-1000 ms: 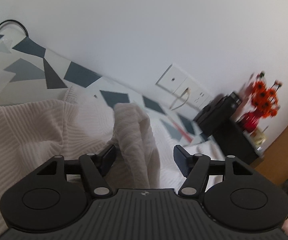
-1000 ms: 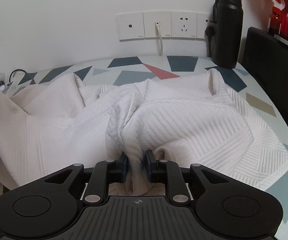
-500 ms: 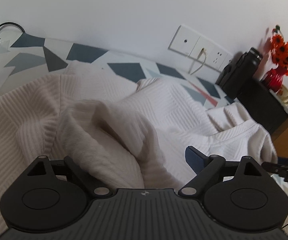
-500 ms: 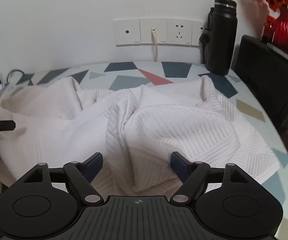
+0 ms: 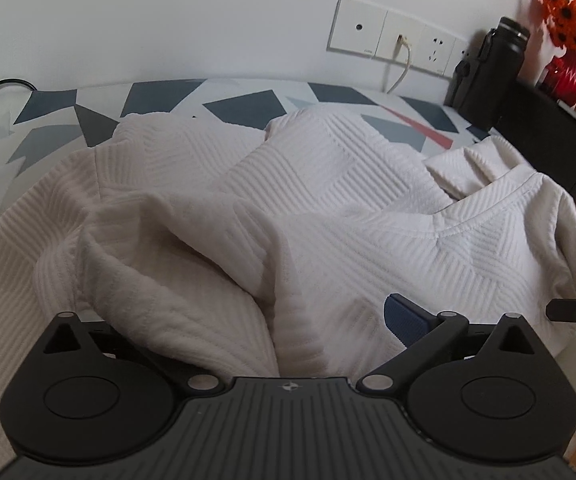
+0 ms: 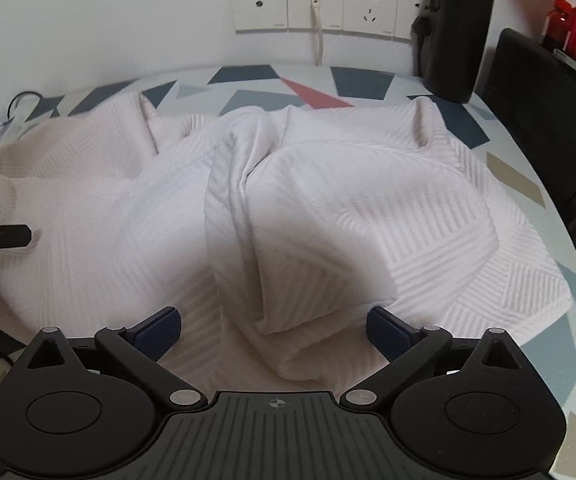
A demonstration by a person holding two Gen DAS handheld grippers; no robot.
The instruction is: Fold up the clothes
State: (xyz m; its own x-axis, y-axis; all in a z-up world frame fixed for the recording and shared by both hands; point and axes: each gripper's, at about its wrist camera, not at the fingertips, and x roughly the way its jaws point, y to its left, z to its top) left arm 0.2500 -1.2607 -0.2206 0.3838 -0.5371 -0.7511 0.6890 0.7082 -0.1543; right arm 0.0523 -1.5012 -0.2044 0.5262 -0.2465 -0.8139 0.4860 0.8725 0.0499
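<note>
A white ribbed garment (image 6: 328, 208) lies rumpled across a table (image 6: 528, 184) patterned with grey, blue and red shapes, its stitched edge running toward 3 o'clock in the left wrist view and a thick ridge of folded cloth rising through the middle of the right wrist view. The right gripper (image 6: 273, 332) hovers at 6 o'clock over that ridge, its jaws having just been opening and now spread wide, the blue pads clear of the fabric that lies between them. The left gripper (image 5: 255, 320), also just been opening, stands spread to its widest; its right pad shows beside the cloth while the left finger is hidden under a draped fold, and nothing is pinched. Beyond the garment, at 12 o'clock, a row of wall sockets (image 6: 320, 8) carries a white cable (image 6: 318, 36). A black flask (image 6: 460, 32) stands at 1 o'clock at the table's far edge, with orange flowers (image 5: 572, 20) in a red vase (image 5: 566, 76) behind it
</note>
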